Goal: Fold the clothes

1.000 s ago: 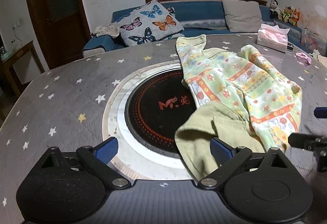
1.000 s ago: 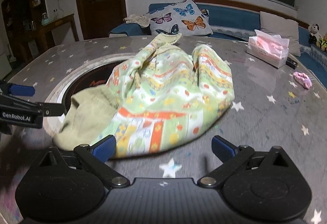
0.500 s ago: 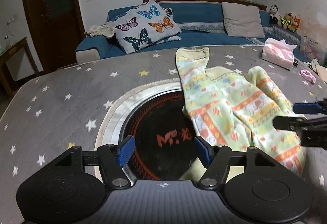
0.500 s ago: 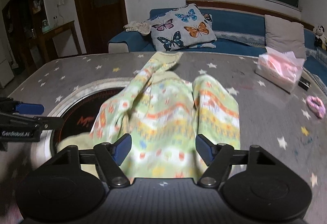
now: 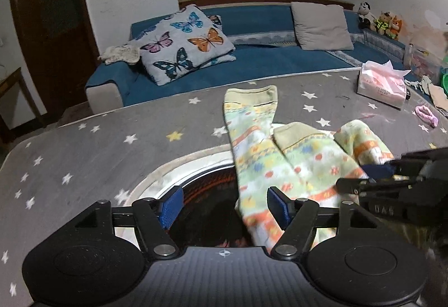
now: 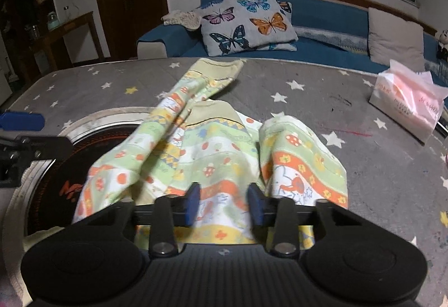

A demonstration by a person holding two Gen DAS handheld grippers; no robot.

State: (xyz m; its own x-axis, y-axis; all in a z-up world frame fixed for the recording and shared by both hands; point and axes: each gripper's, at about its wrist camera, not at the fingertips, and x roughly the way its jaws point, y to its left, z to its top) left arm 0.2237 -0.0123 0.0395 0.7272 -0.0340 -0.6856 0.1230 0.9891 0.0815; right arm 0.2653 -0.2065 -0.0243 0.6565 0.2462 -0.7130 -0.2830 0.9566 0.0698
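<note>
A small patterned garment (image 5: 282, 164), green, orange and yellow, lies crumpled on the grey star-print table (image 5: 98, 156), one sleeve stretched toward the far edge; it also shows in the right wrist view (image 6: 218, 156). My left gripper (image 5: 224, 207) is open, its right pad at the garment's near left edge, with cloth between the pads. My right gripper (image 6: 224, 204) is half closed around the garment's near hem, the cloth lying between its blue pads. The right gripper also shows at the right of the left wrist view (image 5: 392, 184).
A round black hotplate (image 6: 61, 184) with a pale rim is set in the table under the garment's left part. A pink tissue pack (image 6: 408, 102) and a pink hair tie (image 5: 427, 115) lie at the right. A blue sofa with a butterfly cushion (image 5: 184, 41) stands behind.
Both grippers moved forward and down to the garment's near edge. The right gripper's pads have narrowed markedly around the hem. The garment's near part has bunched up toward the far side.
</note>
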